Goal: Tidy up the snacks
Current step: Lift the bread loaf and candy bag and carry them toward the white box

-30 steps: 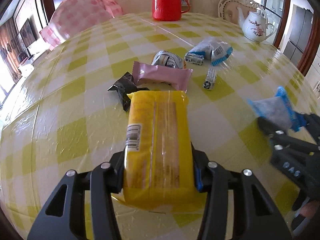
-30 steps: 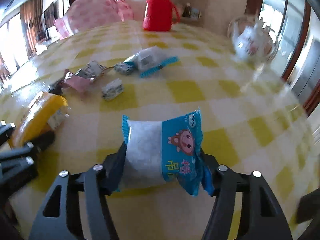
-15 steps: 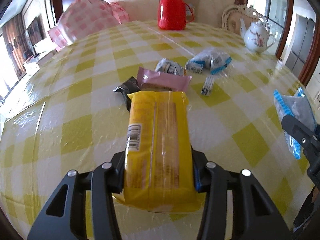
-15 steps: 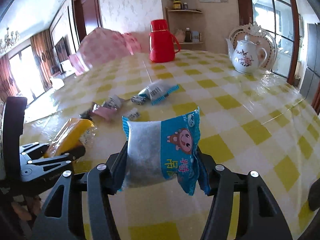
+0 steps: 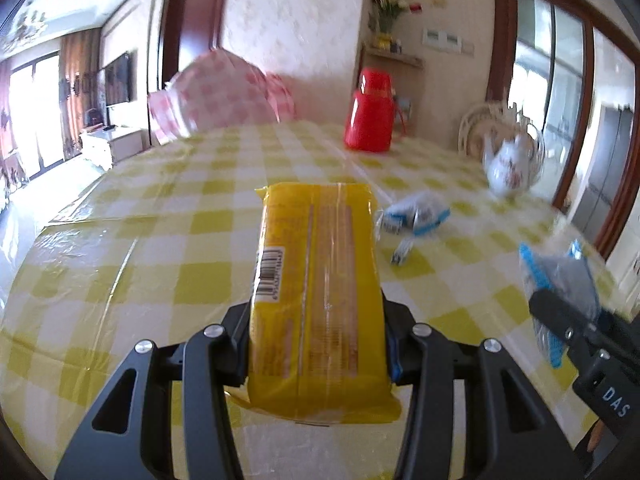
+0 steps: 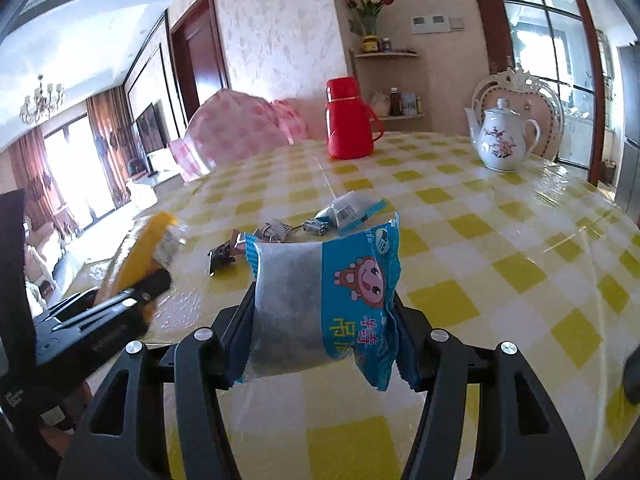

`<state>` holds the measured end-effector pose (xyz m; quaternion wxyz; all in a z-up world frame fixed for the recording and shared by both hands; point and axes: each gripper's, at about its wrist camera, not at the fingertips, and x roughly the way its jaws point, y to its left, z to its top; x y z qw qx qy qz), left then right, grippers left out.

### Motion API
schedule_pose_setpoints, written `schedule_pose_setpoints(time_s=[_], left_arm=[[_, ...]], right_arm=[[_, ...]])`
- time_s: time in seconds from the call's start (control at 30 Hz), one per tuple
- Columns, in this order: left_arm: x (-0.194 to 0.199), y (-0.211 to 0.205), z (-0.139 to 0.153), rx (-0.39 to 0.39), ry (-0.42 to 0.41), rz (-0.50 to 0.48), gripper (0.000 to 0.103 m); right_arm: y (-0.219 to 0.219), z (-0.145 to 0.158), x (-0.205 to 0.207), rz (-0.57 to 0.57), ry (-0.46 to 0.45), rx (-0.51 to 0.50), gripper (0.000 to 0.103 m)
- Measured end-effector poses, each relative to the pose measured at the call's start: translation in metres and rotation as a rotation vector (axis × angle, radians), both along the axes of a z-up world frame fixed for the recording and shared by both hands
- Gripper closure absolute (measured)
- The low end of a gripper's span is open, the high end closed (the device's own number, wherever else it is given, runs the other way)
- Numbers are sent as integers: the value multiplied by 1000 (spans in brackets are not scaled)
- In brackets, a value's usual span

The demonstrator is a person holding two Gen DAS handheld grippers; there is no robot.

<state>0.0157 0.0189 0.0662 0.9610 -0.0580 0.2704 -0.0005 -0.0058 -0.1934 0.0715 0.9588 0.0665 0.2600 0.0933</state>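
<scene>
My left gripper (image 5: 316, 344) is shut on a long yellow biscuit packet (image 5: 316, 280) and holds it above the table. My right gripper (image 6: 324, 328) is shut on a blue and white snack pouch (image 6: 324, 300) with a cartoon face, also lifted. In the left wrist view the right gripper's pouch (image 5: 560, 280) shows at the right. In the right wrist view the yellow packet (image 6: 140, 252) shows at the left. Loose snacks lie mid-table: blue and white packets (image 6: 352, 208), a small candy (image 5: 404, 250), a silver wrapper (image 6: 274, 230) and a dark wrapper (image 6: 222, 256).
The round table (image 6: 520, 240) has a yellow checked cloth under clear film. A red thermos (image 6: 348, 120) and a white flowered teapot (image 6: 502, 140) stand at the far side. A pink checked food cover (image 6: 240, 128) sits at the far left.
Both grippers have risen and tilted up with their packets, so the views now show more of the room. The pink and dark wrappers are now hidden behind the yellow packet in the left view.
</scene>
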Motion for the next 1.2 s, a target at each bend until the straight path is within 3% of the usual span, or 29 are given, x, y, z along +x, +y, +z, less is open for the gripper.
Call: schedule_pose_setpoints(time_s=[0.27,0.57,0.9,1.2], left_arm=[[-34,6,10,-62,-115,36,55],[-81,27,28,-150,-204,94,55],[-136,38,41,-106,-216,112,55],[-185,51,61,-41,-250,115,55]], right_arm=[[-23,9,-28,-51,-62,57,45],[-24,10,-53,-23,-105,81,45],[-17,18,-80,65,-128,144,45],[18,39,-120,173,-175,116,45]])
